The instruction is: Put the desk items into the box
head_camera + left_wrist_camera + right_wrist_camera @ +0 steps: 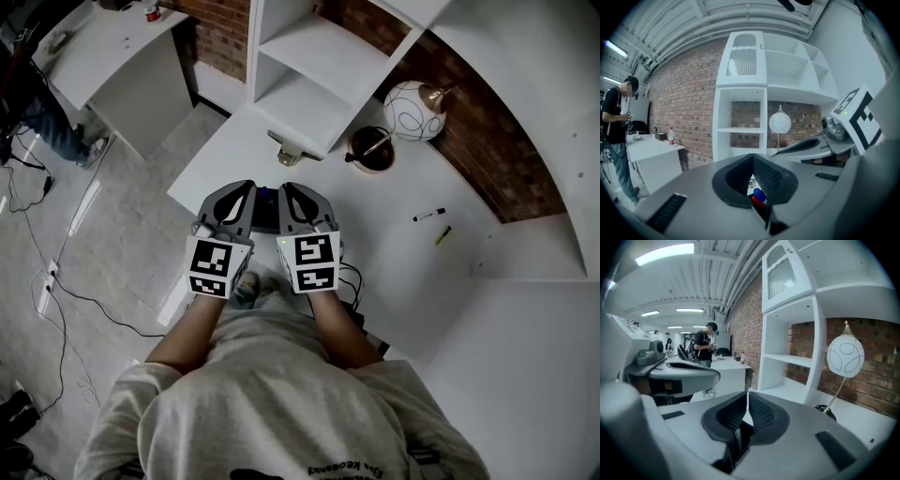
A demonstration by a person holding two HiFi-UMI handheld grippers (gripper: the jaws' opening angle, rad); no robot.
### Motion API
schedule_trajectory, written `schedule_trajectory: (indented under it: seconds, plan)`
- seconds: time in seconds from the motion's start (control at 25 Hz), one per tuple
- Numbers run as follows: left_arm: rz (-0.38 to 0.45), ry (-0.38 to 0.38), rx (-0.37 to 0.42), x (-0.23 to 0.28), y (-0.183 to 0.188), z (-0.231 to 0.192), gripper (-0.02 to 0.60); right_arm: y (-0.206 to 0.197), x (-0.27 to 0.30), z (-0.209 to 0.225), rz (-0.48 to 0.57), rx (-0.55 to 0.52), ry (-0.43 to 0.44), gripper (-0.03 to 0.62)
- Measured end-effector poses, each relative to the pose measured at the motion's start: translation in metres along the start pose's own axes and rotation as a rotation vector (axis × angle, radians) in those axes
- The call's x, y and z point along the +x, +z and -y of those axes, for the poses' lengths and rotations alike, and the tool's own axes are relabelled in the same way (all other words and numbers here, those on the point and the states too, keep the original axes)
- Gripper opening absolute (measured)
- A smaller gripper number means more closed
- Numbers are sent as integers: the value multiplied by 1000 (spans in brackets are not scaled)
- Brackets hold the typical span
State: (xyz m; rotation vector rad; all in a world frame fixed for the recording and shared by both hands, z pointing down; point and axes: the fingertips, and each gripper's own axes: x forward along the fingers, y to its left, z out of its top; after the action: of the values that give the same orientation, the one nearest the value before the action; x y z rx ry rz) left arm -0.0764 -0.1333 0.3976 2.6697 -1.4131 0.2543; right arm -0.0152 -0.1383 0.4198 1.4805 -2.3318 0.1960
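L gripper (247,187) & R gripper (287,187) mid-frame, my jaws pressed together on both. Marker (429,215) at right, globe lamp (413,110) upper right. Blue/red bits (758,194) past L jaws, can't ID.

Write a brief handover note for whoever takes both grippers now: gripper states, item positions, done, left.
Left gripper: jaws together; something blue and red shows low in the gap, held or not unclear.
Right gripper: jaws together, empty.
Both hover side by side above the white desk.
Black marker and yellow item lie loose at its right.
Dark thing between the grippers, perhaps the box, mostly hidden.
Done: cannot tell. Left: marker and yellow item.
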Motion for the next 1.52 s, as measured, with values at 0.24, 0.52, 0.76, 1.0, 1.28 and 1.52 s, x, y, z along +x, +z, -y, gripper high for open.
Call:
schedule_trajectory:
  seconds: [0.24, 0.52, 0.76, 1.0, 1.28, 1.52]
  plan:
    - [11, -3, 4, 2, 24, 7, 5, 33, -25, 15, 114, 27, -59, 18]
    - [9, 3, 31, -12, 53, 21, 5, 56, -59, 22, 187, 14, -109, 18]
    - [17, -7, 49, -30, 69, 38, 5, 69, -87, 16, 215, 3, -104, 17]
    - [28, -10, 57, -50, 66, 52, 5, 56, -106, 0, 228, 32, -109, 17]
    - [33, -16, 26, -56, 59, 48, 4, 59, -115, -6, 252, 8, -118, 17]
    - [50, -26, 62, -60, 66, 52, 5, 65, -124, -7, 295, 4, -134, 17]
